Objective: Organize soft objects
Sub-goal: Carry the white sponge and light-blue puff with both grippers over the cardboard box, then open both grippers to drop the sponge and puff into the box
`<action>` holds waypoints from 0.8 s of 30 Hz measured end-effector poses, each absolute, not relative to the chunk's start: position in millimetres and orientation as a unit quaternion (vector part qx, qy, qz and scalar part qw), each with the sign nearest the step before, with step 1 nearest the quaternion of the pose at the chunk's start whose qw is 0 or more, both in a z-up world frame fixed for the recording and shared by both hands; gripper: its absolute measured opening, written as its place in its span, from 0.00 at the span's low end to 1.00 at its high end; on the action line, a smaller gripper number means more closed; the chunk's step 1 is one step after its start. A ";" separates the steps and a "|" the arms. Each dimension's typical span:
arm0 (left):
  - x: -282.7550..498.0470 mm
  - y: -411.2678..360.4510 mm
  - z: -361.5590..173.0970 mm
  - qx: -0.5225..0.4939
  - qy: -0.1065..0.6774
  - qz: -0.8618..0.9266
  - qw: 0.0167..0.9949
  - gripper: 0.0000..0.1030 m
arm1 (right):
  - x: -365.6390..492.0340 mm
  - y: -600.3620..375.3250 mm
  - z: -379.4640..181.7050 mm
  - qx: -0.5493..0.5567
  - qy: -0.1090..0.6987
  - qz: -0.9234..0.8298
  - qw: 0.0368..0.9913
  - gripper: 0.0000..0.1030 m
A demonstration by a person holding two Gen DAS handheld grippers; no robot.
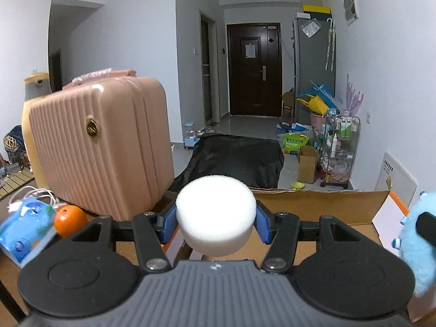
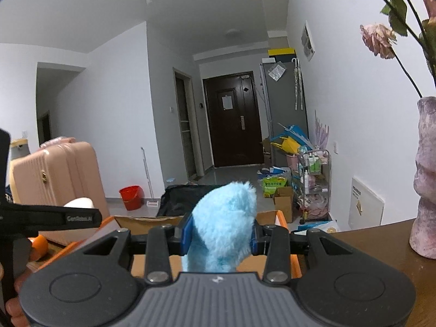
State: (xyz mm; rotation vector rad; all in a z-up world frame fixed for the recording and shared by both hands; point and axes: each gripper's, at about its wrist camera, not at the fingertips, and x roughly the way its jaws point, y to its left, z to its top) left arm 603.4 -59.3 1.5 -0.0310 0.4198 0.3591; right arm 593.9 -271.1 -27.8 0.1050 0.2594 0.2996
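My left gripper is shut on a round white sponge and holds it above an open cardboard box. My right gripper is shut on a fluffy light-blue plush toy, held over the same box. The plush also shows at the right edge of the left wrist view. The sponge peeks out behind the left gripper in the right wrist view.
A pink suitcase stands at the left on the wooden table. An orange and a blue packet lie in front of it. A purple vase with dried flowers stands at the right. A black bag lies beyond the box.
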 end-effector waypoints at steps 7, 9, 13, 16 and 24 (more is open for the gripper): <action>603.1 -54.5 -14.3 -0.016 0.193 0.161 0.968 0.56 | 606.2 -264.2 -43.4 0.038 0.151 0.134 0.979 0.37; 603.0 -53.6 -16.2 -0.018 0.194 0.155 0.968 0.56 | 607.1 -261.6 -46.0 0.033 0.153 0.133 0.979 0.37; 606.2 -57.6 -21.7 -0.007 0.204 0.155 0.967 0.56 | 608.5 -257.3 -48.2 0.021 0.155 0.129 0.979 0.37; 605.2 -59.1 -23.0 -0.003 0.205 0.153 0.967 0.56 | 607.4 -255.2 -49.8 0.014 0.159 0.130 0.979 0.37; 606.1 -59.1 -24.5 -0.003 0.207 0.156 0.966 0.76 | 611.5 -251.4 -50.2 0.011 0.173 0.127 0.977 0.42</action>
